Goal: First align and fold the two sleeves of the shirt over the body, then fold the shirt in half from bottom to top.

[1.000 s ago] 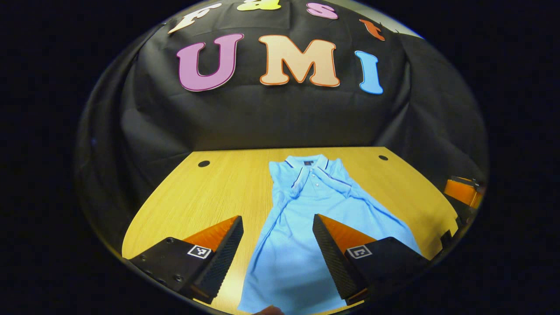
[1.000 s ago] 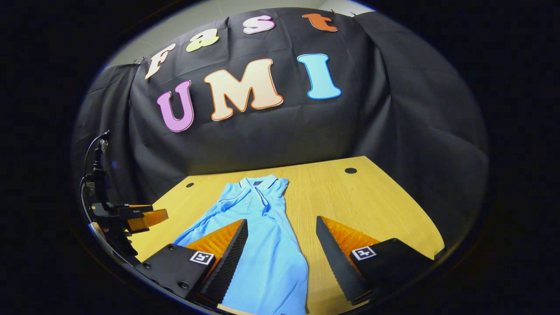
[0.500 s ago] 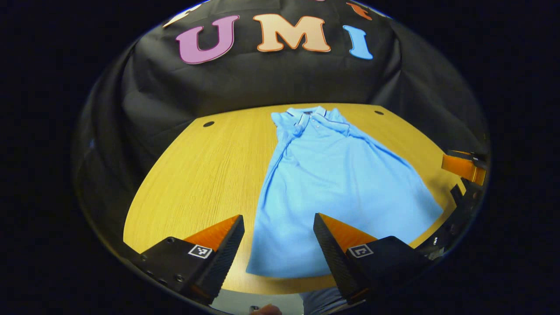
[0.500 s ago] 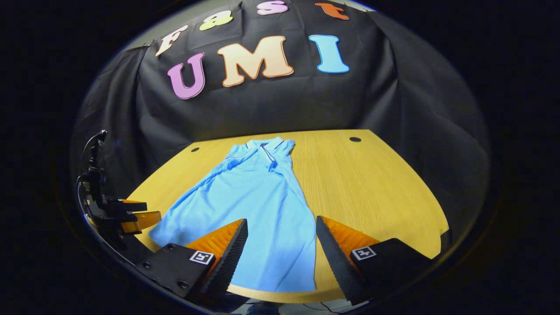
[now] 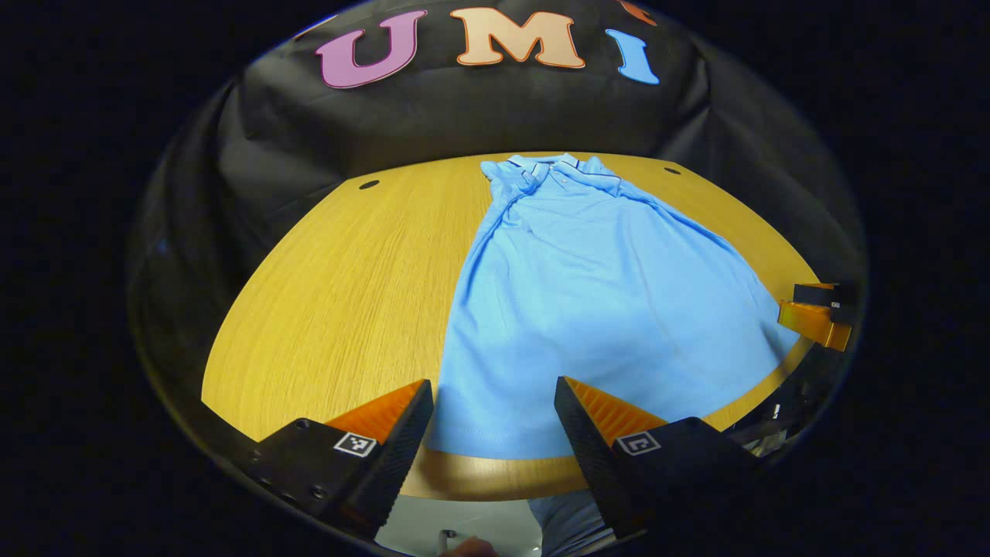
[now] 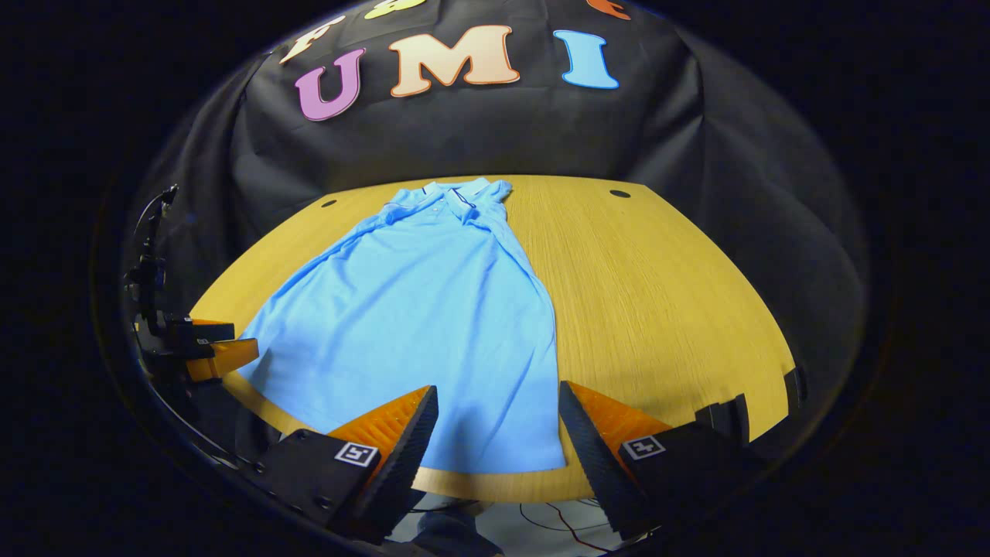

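A light blue polo shirt (image 5: 588,294) (image 6: 418,309) lies flat on the wooden table (image 5: 332,294) (image 6: 657,294), collar at the far end, hem at the near edge, both sleeves folded in over the body. My left gripper (image 5: 495,402) hovers open above the hem near its left corner, nothing between its fingers. My right gripper (image 6: 499,406) hovers open above the hem near its right corner, also holding nothing. Each gripper shows at the edge of the other's view: the right gripper (image 5: 820,313) and the left gripper (image 6: 193,348).
Two round cable holes (image 5: 369,185) (image 6: 619,193) sit in the table's far corners. The black cloth wall stands behind the table. Past the near edge I see floor and cables (image 6: 541,522). Bare wood lies on both sides of the shirt.
Both grippers have pulled back toward the near table edge and tilted down, so the whole shirt and its hem now show. Both stay open.
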`<state>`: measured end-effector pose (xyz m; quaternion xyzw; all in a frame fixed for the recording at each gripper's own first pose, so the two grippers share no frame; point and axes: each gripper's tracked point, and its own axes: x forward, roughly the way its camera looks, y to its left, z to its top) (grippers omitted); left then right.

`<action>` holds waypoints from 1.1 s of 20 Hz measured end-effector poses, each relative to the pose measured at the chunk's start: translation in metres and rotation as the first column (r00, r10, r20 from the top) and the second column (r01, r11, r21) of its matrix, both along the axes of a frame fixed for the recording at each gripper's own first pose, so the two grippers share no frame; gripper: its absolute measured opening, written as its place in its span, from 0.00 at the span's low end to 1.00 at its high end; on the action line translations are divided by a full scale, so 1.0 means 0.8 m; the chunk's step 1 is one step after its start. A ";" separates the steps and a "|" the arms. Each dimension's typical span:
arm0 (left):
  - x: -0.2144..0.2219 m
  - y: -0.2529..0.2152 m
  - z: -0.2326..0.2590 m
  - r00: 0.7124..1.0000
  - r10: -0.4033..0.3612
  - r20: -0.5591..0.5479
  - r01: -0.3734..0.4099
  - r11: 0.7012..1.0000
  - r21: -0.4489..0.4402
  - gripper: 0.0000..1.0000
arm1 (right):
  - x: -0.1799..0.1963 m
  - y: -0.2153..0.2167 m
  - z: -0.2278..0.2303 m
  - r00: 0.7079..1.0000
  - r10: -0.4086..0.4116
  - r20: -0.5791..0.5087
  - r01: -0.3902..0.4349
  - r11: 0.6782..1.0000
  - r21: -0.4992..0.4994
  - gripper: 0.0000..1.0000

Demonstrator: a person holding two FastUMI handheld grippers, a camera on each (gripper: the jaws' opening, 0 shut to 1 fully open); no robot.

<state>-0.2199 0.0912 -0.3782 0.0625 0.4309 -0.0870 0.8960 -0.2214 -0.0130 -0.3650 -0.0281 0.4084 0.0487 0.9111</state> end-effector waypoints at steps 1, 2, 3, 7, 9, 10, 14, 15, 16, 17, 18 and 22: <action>0.000 0.000 0.001 1.000 -0.003 0.013 0.003 1.000 0.005 0.96 | -0.005 -0.001 -0.005 1.000 -0.008 -0.014 0.008 1.000 0.007 0.98; 0.004 -0.003 0.004 1.000 -0.007 0.027 0.007 1.000 0.005 0.97 | -0.009 -0.003 -0.010 0.999 -0.014 -0.029 0.014 1.000 0.009 0.98; 0.001 -0.004 -0.001 1.000 -0.009 0.013 0.009 1.000 0.005 0.96 | -0.012 -0.004 -0.014 0.999 -0.017 -0.036 0.018 1.000 0.013 0.94; 0.000 -0.015 -0.001 1.000 -0.009 0.022 0.010 1.000 -0.029 0.93 | -0.019 -0.002 -0.028 0.998 0.013 -0.058 -0.015 1.000 -0.024 0.98; -0.003 -0.024 -0.003 0.999 -0.019 0.031 0.020 0.999 -0.050 0.83 | -0.022 0.006 -0.026 0.998 0.038 -0.055 -0.039 0.999 -0.024 0.93; -0.005 -0.031 -0.003 0.999 -0.028 0.040 0.030 0.998 -0.049 0.78 | -0.024 0.013 -0.033 0.997 0.045 -0.068 -0.046 0.999 -0.010 0.87; -0.010 -0.053 -0.006 0.998 -0.015 0.057 0.017 0.999 -0.032 0.24 | -0.028 0.039 -0.031 0.995 0.071 -0.072 -0.069 0.997 0.020 0.38; -0.009 -0.057 -0.006 0.999 0.008 0.051 -0.006 0.999 -0.038 0.08 | -0.027 0.043 -0.033 0.995 0.066 -0.074 -0.065 0.998 0.025 0.27; -0.007 -0.067 -0.005 0.999 0.019 0.035 -0.016 0.997 -0.078 0.03 | -0.028 0.046 -0.030 0.995 0.069 -0.076 -0.067 0.997 0.033 0.09; -0.014 -0.072 0.003 0.999 0.048 0.018 -0.046 0.994 -0.101 0.01 | -0.029 0.052 -0.029 0.992 0.078 -0.095 -0.073 0.996 0.051 0.06; -0.009 -0.073 -0.005 0.998 0.066 -0.002 -0.066 0.991 -0.119 0.00 | -0.027 0.057 -0.034 0.990 0.083 -0.111 -0.075 0.995 0.072 0.03; -0.012 -0.080 -0.003 0.994 0.068 -0.082 -0.082 0.980 -0.179 0.00 | -0.023 0.058 -0.032 0.990 0.058 -0.128 -0.044 0.993 0.108 0.02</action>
